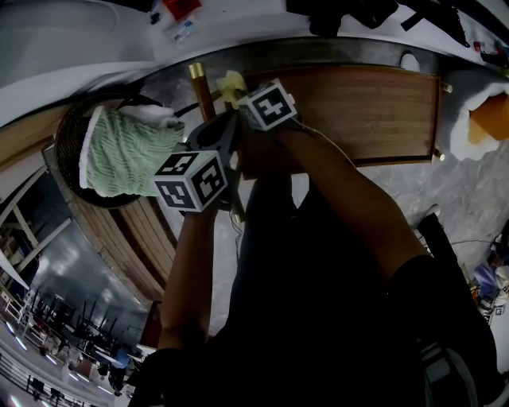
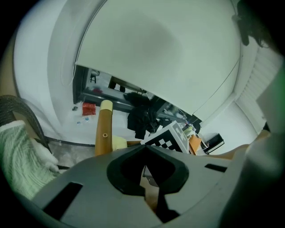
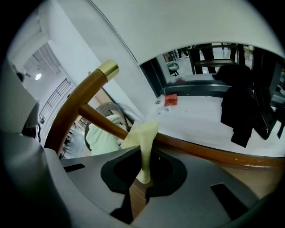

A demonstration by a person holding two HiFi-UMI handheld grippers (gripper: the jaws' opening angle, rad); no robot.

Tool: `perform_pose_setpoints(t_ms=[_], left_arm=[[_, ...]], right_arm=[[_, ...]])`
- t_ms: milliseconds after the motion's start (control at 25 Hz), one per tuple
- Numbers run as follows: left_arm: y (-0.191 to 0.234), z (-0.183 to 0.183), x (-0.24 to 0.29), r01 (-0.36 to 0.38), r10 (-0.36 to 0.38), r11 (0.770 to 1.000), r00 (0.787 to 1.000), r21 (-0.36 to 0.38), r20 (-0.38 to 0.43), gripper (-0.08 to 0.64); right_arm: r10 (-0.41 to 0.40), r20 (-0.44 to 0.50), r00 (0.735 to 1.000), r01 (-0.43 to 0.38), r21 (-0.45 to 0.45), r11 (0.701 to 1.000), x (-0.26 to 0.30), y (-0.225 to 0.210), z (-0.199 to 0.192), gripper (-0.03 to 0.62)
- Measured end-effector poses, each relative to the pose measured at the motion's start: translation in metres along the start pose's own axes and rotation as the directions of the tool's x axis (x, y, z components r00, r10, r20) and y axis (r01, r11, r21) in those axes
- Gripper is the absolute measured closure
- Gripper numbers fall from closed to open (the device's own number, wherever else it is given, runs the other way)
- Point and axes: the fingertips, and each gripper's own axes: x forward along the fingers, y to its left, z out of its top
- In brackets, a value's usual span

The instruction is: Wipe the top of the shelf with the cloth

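The wooden shelf top (image 1: pixel 374 111) lies ahead with a raised rim. A pale yellow cloth (image 1: pixel 231 83) sits bunched at its left end, beside a wooden post with a brass cap (image 1: pixel 196 73). My right gripper (image 1: pixel 236 102) is shut on this cloth (image 3: pixel 143 142), which rises in a thin strip from between the jaws of my right gripper (image 3: pixel 141 178) over the shelf's rim (image 3: pixel 209 153). My left gripper (image 1: pixel 213 133) hovers just left of and behind the right one, shut with nothing in it. In the left gripper view, my left gripper (image 2: pixel 145 178) faces the post (image 2: pixel 104 129) and cloth (image 2: pixel 118 143).
A dark wire basket (image 1: pixel 67 135) holding a green knitted cloth (image 1: pixel 127 151) stands left of the shelf. Curved wooden slats (image 1: pixel 143 230) run below it. A white counter with small red items (image 1: pixel 181 9) lies beyond. The shelf's right part is bare wood.
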Motion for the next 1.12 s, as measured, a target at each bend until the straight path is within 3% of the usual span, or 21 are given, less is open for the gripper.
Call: perform_pose_setpoints(t_ms=[200, 640, 1120], left_arm=[[-0.008, 0.002, 0.010, 0.007, -0.007, 1.000, 1.000, 0.024, -0.008, 0.549], [-0.025, -0.005, 0.045, -0.016, 0.019, 0.999, 0.996, 0.037, -0.082, 0.549], [-0.052, -0.020, 0.087, 0.014, -0.008, 0.999, 0.988, 0.035, -0.157, 0.549]], right_arm=[[0.020, -0.001, 1.000, -0.020, -0.005, 1.000, -0.002, -0.004, -0.003, 0.551], [-0.014, -0.005, 1.000, 0.014, -0.002, 1.000, -0.031, -0.041, -0.014, 0.551], [-0.047, -0.006, 0.999, 0.047, 0.031, 0.998, -0.066, -0.085, -0.029, 0.551]])
